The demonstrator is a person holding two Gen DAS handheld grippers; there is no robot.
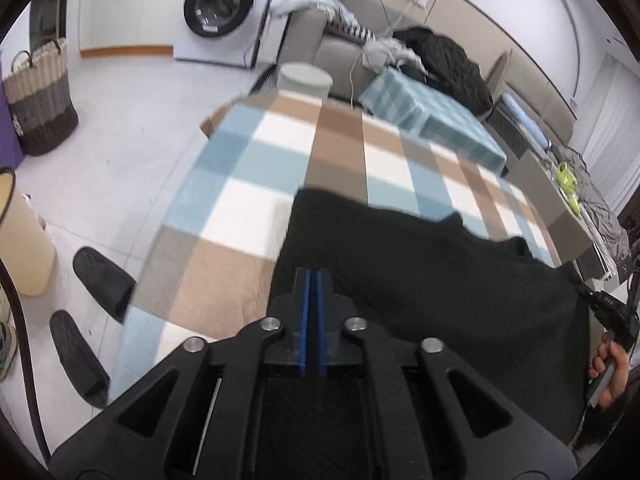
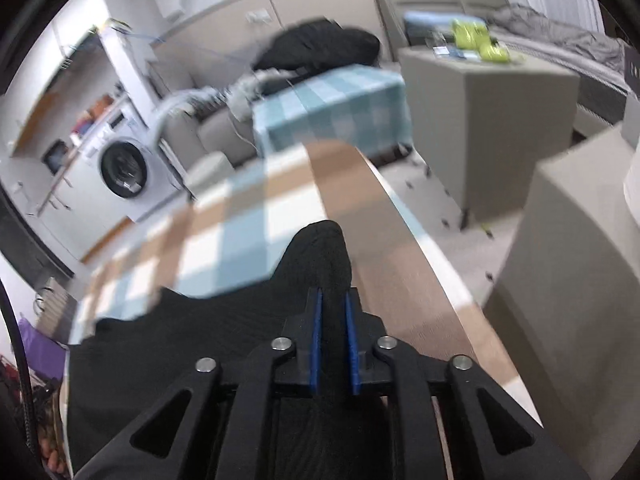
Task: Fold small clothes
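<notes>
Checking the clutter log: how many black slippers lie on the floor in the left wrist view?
2: one slipper beside the checkered tablecloth's edge, the other slipper nearer the camera; others may be hidden.

The garment [image 1: 420,280] lies on the table [image 1: 248,184], the washing machine [image 1: 220,4] behind.

I read the garment [image 1: 420,280] as matt black knit cloth with a fine ribbed texture. The checked cover [image 1: 248,208] looks like soft, fuzzy fabric. My left gripper [image 1: 314,280] is matt black plastic with blue pads [image 1: 306,320] and bright metal pins [image 1: 271,324]. The basket [image 1: 40,96] is rough woven fibre.
</notes>
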